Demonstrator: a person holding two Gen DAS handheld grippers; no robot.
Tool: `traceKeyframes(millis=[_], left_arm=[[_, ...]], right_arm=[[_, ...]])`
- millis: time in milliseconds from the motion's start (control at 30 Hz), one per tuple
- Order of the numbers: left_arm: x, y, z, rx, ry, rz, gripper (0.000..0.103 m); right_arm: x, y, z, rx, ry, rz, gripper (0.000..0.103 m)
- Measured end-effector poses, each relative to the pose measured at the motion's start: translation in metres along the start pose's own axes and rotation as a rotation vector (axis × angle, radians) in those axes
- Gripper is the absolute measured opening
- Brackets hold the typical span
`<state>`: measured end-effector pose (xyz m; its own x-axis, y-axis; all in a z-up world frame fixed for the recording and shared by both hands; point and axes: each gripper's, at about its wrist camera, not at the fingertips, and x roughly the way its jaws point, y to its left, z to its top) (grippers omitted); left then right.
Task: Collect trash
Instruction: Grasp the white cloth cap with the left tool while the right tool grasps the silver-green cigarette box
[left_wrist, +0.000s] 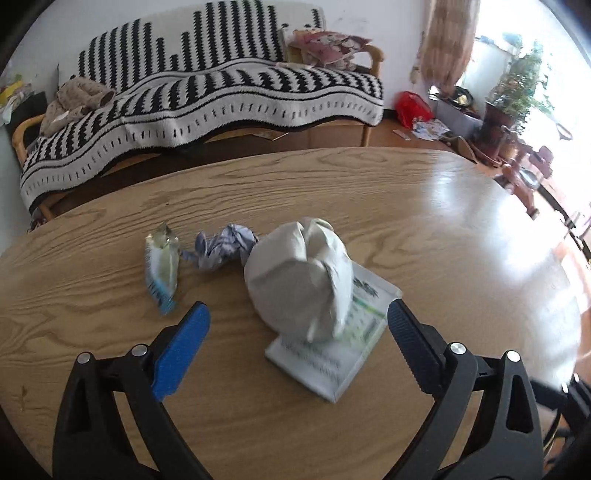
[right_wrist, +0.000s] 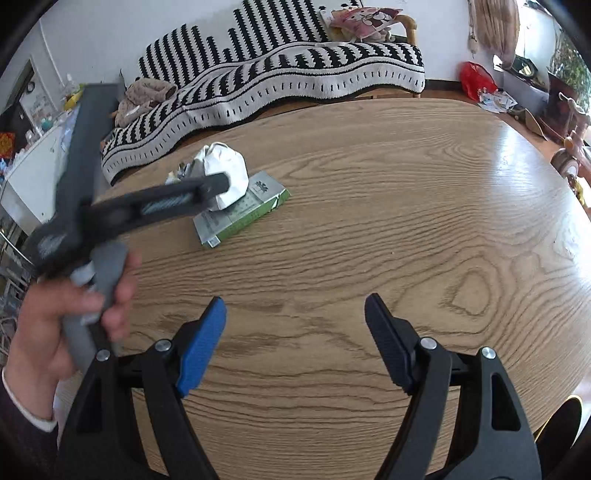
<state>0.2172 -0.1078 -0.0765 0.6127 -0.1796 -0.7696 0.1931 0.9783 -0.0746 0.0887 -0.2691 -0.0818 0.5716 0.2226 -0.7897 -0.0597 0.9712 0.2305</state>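
— Wooden table (left_wrist: 424, 229) before a striped sofa (left_wrist: 229, 92); what's on it?
— A white paper wad (left_wrist: 299, 273) atop a flat box (left_wrist: 332, 354), print too blurred to read, long axis running diagonally.
— Left hand-held gripper (left_wrist: 298, 325)?
— Jaws apart around the wad. Right hand-held gripper (right_wrist: 295, 319) apart, over bare wood.

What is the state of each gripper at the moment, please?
Left gripper: open, holding nothing; the white crumpled paper sits just beyond its fingertips.
Right gripper: open, holding nothing, over the bare table.
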Motion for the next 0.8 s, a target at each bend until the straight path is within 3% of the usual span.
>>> traceKeyframes(millis=[167,200,233,467,667,800], left_arm=[[0.015,-0.001,0.009,-0.077,-0.005,-0.038,0.092],[0.016,-0.002,0.009,-0.078,-0.006,-0.046,0.082],[0.016,-0.005,0.009,-0.073,-0.004,-0.050,0.062],[-0.026,0.006,-0.007,-0.029,-0.035,-0.031,0.060],[-0.098,0.053,-0.039,-0.113,-0.034,-0.016,0.060],[-0.113,0.069,-0.055,-0.126,-0.021,-0.025,0.060]], right_arm=[[0.006,-0.009,0.000,-0.001,0.017,-0.020,0.075],[0.008,-0.011,0.000,0.001,0.023,-0.021,0.075],[0.009,-0.011,0.000,-0.001,0.024,-0.024,0.075],[0.023,-0.001,0.003,0.022,0.053,0.003,0.077],[0.043,0.029,0.006,0.047,0.114,0.062,0.079],[0.061,0.042,0.024,0.118,0.142,0.043,0.082]])
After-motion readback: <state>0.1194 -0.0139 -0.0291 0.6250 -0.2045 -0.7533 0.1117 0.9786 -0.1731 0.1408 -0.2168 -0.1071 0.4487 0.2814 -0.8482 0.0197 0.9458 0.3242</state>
